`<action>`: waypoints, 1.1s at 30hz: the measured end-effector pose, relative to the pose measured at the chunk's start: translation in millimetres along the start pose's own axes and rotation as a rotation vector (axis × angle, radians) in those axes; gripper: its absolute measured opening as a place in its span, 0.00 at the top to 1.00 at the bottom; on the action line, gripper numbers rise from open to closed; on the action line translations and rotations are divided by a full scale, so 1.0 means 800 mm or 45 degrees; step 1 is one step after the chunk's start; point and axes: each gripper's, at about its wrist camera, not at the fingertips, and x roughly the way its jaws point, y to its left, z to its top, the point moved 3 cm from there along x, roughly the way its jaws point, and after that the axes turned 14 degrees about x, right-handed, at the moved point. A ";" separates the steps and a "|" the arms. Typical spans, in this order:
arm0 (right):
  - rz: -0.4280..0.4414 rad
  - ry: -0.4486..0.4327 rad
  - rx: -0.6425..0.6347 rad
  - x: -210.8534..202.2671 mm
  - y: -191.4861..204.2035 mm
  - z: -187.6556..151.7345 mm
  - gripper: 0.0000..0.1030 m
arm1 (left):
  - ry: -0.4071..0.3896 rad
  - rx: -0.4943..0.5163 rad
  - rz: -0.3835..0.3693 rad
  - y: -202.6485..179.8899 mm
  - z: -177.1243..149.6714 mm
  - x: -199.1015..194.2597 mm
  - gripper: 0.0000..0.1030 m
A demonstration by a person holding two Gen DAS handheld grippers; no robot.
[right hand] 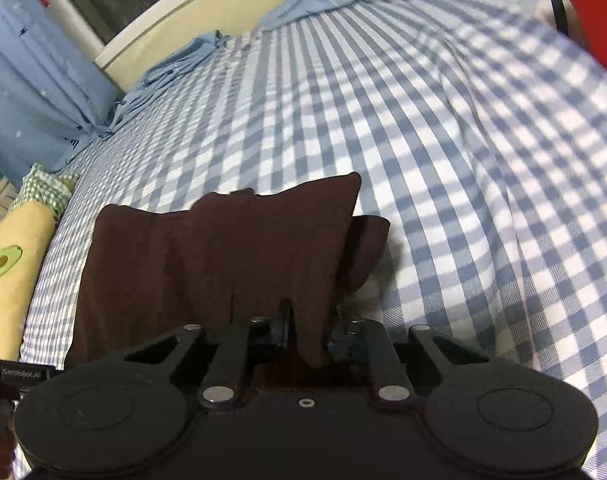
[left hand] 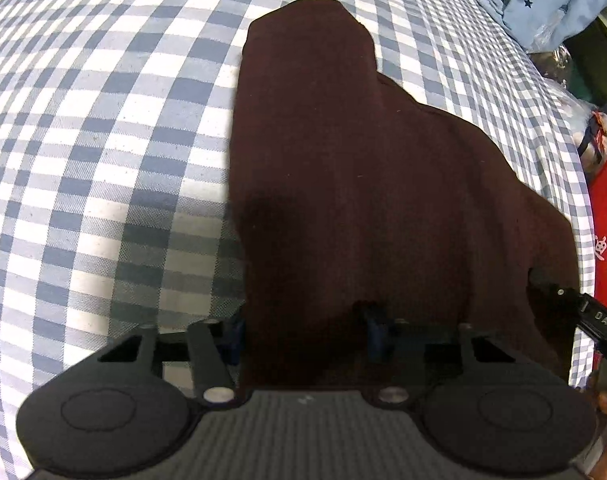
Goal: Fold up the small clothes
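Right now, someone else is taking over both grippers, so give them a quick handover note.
Left gripper: open, fingers either side of the dark garment's near edge, not pinching.
Right gripper: shut on a fold of the same garment, lifting it off the checked bedsheet.
Done: the garment looks partly folded.
Left: finish the fold, lay it flat and let go.

- The right gripper (right hand: pixel 307 334) is clamped on a hanging fold of the maroon cloth (right hand: pixel 207 256).
- The cloth lies on the checked sheet (right hand: pixel 443 140), one corner raised.
- A blue blanket (right hand: pixel 175 68) is bunched along the far edge.
- An avocado-print pillow (right hand: pixel 15 272) sits at the left.
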 end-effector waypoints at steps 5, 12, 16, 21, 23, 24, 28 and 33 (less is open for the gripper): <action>-0.003 -0.028 -0.086 -0.026 0.028 -0.004 0.88 | -0.027 0.035 0.020 -0.014 0.013 -0.015 0.70; 0.029 -0.076 -0.174 -0.063 0.072 -0.012 0.89 | -0.090 0.115 -0.006 -0.024 0.015 -0.058 0.73; 0.049 -0.100 -0.181 -0.078 0.093 -0.024 0.90 | -0.096 0.143 0.001 -0.014 0.012 -0.077 0.73; 0.074 -0.100 -0.189 -0.080 0.125 -0.040 0.90 | -0.116 0.152 0.010 0.014 0.002 -0.100 0.73; 0.084 -0.100 -0.202 -0.078 0.142 -0.048 0.90 | -0.129 0.155 0.017 0.025 -0.001 -0.111 0.73; 0.090 -0.100 -0.206 -0.077 0.150 -0.051 0.90 | -0.137 0.156 0.024 0.034 -0.003 -0.117 0.73; 0.123 -0.094 -0.214 -0.068 0.188 -0.067 0.90 | -0.156 0.146 0.049 0.068 -0.006 -0.138 0.73; 0.160 -0.079 -0.231 -0.050 0.243 -0.089 0.91 | -0.169 0.125 0.088 0.118 -0.010 -0.160 0.73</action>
